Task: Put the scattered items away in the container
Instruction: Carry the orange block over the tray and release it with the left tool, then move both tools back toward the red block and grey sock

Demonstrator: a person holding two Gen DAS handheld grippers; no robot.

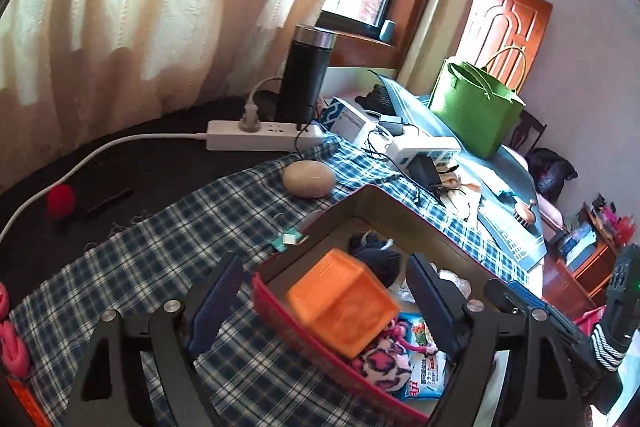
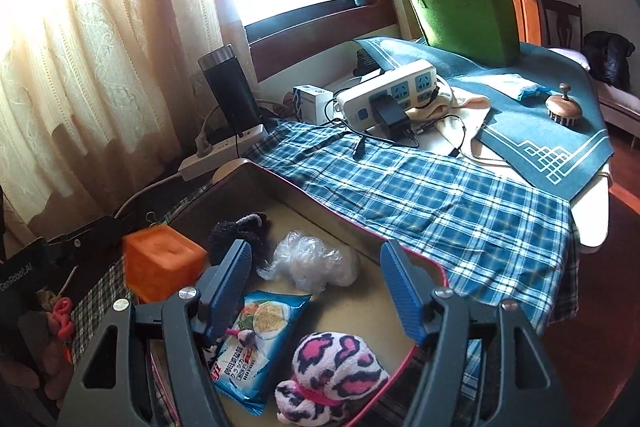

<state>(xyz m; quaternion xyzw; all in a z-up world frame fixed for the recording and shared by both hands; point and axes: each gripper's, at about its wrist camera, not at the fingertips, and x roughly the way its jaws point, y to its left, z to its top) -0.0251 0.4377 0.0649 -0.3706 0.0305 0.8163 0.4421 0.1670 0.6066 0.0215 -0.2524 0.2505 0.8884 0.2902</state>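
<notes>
L gripper wide apart over orange block, not gripping; block blurry, could tip off red tray rim.

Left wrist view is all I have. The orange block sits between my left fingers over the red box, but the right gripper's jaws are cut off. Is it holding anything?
Observer: No. The right gripper is open above the container, with nothing between its pads.
Operator: What's the white stuff half hidden behind my finger?
Observer: A crumpled clear plastic bag, lying loose on the container floor.
Operator: And is the plush toy fully inside?
Observer: It appears so. The pink-spotted plush toy lies within the near corner, beside the snack packet.
</notes>
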